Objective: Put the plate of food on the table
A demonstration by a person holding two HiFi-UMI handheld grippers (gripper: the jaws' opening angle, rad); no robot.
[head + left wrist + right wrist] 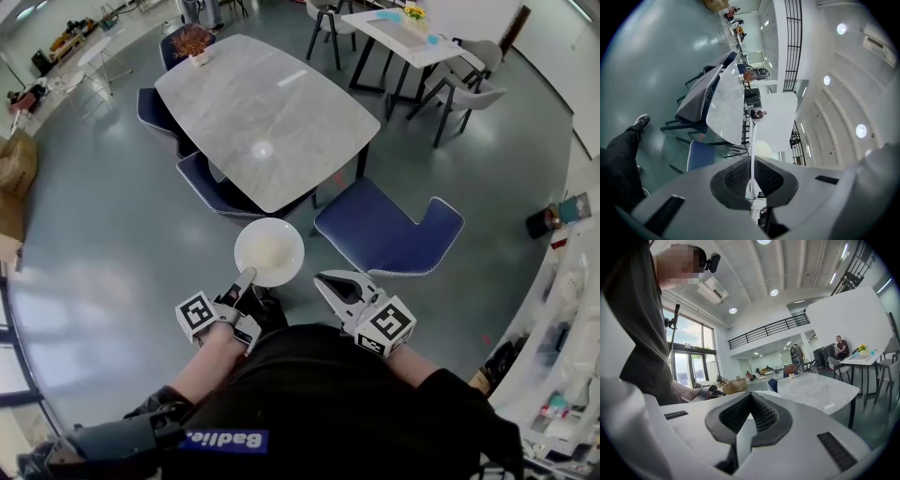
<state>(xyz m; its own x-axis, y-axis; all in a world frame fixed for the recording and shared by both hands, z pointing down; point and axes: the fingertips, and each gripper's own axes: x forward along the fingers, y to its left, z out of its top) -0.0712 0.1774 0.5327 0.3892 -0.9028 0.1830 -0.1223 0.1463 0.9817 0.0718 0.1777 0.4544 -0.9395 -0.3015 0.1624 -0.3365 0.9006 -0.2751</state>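
My left claw [246, 278] is clenched on the near rim of the white plate [269, 251], gripping it at about the plate's 7 o'clock in the head view. In the left gripper view the claw [751, 164] shows both dark pads pressed against the thin white edge of the plate [752, 140], which I see edge-on. A pale mound of food [762, 147] sits on the plate beyond the pads. In the head view the food [266, 249] lies near the plate's middle. The plate hangs in the air over the grey floor [112, 253], at 6 o'clock from the near corner of the grey marble tabletop [262, 112] and not resting on it. My right claw [323, 279] is clenched on nothing, at about 4 o'clock from the plate and apart from it. In the right gripper view its pads [761, 411] meet at the tip with nothing between them. A blue chair [389, 230] stands at 3 o'clock from the plate, pulled out from the tabletop. A small potted plant [194, 42] stands on the tabletop's far end, at about 11 o'clock.
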